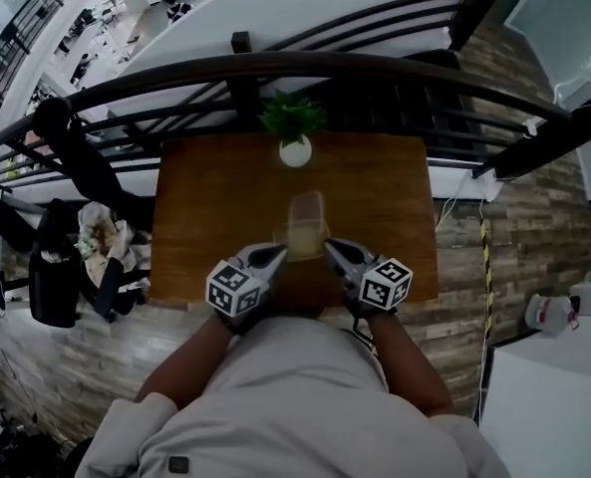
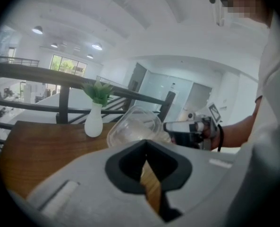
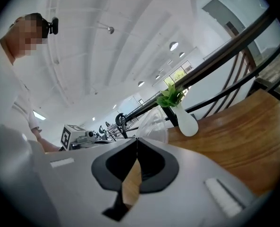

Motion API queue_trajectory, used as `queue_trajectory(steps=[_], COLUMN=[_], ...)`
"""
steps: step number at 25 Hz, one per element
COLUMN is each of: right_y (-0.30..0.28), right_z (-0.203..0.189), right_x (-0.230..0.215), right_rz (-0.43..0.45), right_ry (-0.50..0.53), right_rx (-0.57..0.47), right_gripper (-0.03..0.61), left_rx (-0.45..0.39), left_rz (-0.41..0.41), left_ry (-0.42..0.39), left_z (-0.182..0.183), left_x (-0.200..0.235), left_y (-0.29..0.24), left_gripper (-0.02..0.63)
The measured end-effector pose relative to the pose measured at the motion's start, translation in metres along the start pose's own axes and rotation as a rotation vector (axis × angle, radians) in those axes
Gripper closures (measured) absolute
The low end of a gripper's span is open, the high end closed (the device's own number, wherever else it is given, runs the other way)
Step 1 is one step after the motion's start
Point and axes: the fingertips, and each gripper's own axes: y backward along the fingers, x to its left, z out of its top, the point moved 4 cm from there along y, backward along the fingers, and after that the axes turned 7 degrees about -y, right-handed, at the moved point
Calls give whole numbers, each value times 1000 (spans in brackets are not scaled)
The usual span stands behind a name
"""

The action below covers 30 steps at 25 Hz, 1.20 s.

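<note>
At the left, my left gripper (image 1: 280, 252) has its fingers pressed together with nothing between them, tips just beside the left edge of the clear plastic container (image 1: 304, 229); I cannot tell whether they touch it. The container sits on the wooden surface (image 1: 200, 207) near its front edge, between my two grippers, with its hinged lid standing up. Its lower half looks pale and hazy from the head view, and I cannot make out any contents. Beyond it, by the railing (image 1: 275, 65), a white vase (image 1: 295, 152) holds a green plant (image 1: 292, 118). At the right, my right gripper (image 1: 329, 244) likewise has its fingers pressed together, empty, tips just beside the container's right edge.
</note>
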Motion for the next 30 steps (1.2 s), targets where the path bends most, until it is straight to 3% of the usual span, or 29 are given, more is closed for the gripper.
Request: queue_trajectory(steps=[7,15,30], right_y=[14,24,-5], right_z=[26,37,5], right_x=[16,40,105], right_rz=[-17,-53,-185], right_ry=[74,115,115], right_rx=[-48,-100,-225], right_gripper=[572,572,572], left_rx=[-14,-58,-64], left_rz=[17,-26,-178], left_ry=[-9,-74,-153], left_z=[17,44,47], left_x=[-3,-3,11], left_y=[10,15,78], left_gripper=[611,609,611])
